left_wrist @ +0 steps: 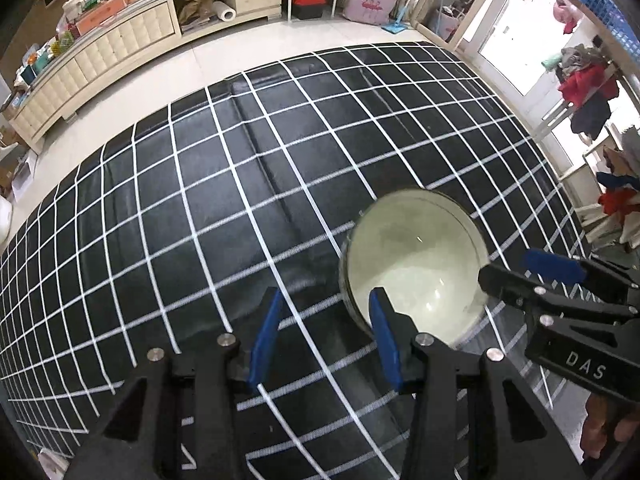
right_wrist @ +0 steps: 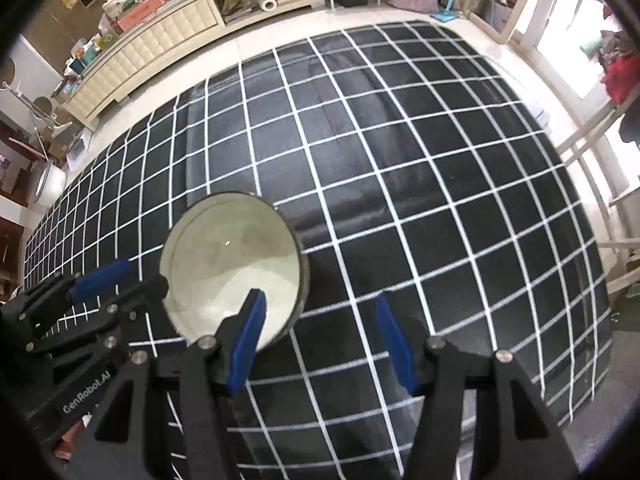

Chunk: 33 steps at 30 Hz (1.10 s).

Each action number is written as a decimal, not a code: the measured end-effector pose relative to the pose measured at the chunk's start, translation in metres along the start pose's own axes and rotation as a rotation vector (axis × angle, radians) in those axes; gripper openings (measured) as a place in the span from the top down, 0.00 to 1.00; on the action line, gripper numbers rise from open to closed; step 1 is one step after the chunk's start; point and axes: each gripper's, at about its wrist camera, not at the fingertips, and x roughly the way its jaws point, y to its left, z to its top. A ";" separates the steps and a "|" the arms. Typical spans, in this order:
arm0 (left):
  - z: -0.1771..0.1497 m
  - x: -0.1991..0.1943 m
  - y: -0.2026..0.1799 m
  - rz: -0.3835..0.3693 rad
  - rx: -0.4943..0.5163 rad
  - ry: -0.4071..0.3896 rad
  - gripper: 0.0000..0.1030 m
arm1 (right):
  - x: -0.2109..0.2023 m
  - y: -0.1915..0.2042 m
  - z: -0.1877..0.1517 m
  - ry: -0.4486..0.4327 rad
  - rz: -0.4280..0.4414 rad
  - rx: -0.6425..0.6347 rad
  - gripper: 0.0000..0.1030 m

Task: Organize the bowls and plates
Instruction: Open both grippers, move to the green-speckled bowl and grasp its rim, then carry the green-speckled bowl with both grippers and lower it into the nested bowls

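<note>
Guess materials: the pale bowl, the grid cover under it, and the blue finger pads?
Bowl: looks like glazed ceramic, possibly opal glass; pale greenish-white, glossy, with sharp highlights inside. Grid cover: likely vinyl or faux leather; black with white lines, a soft sheen and long creases. Blue pads on the right hand-held gripper: probably matte rubber or foam; no glare, set on black hard-plastic fingers.
</note>
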 end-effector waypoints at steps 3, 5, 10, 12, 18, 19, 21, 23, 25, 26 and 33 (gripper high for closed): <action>0.006 0.017 -0.001 -0.003 0.009 0.029 0.59 | 0.012 -0.004 0.003 0.018 0.015 0.012 0.40; 0.010 0.024 -0.002 0.017 0.019 0.034 0.59 | 0.017 -0.006 0.004 0.022 0.013 0.016 0.40; 0.011 0.035 -0.004 0.008 0.045 0.048 0.62 | 0.018 -0.006 0.002 0.004 0.008 0.013 0.47; 0.010 0.036 -0.011 0.012 0.077 0.045 0.70 | 0.019 -0.001 0.000 0.012 0.001 -0.011 0.63; 0.013 0.043 -0.026 0.015 0.108 0.063 0.89 | 0.022 0.004 -0.001 0.034 0.048 0.007 0.82; 0.015 0.046 -0.030 0.019 0.108 0.067 0.89 | 0.021 0.006 -0.001 0.036 0.052 -0.003 0.84; 0.015 0.047 -0.033 0.030 0.112 0.064 0.89 | 0.022 0.010 0.000 0.038 0.035 -0.019 0.86; 0.016 0.045 -0.027 0.020 0.095 0.063 0.90 | 0.022 0.011 0.001 0.037 0.031 -0.014 0.86; 0.015 0.045 -0.024 0.005 0.071 0.065 0.90 | 0.021 0.010 0.000 0.033 0.038 -0.011 0.86; 0.014 0.044 -0.023 0.009 0.076 0.066 0.90 | 0.020 0.010 -0.001 0.033 0.038 -0.015 0.86; 0.006 0.038 -0.015 0.000 0.055 0.090 0.90 | 0.020 0.018 -0.010 0.007 0.044 0.013 0.88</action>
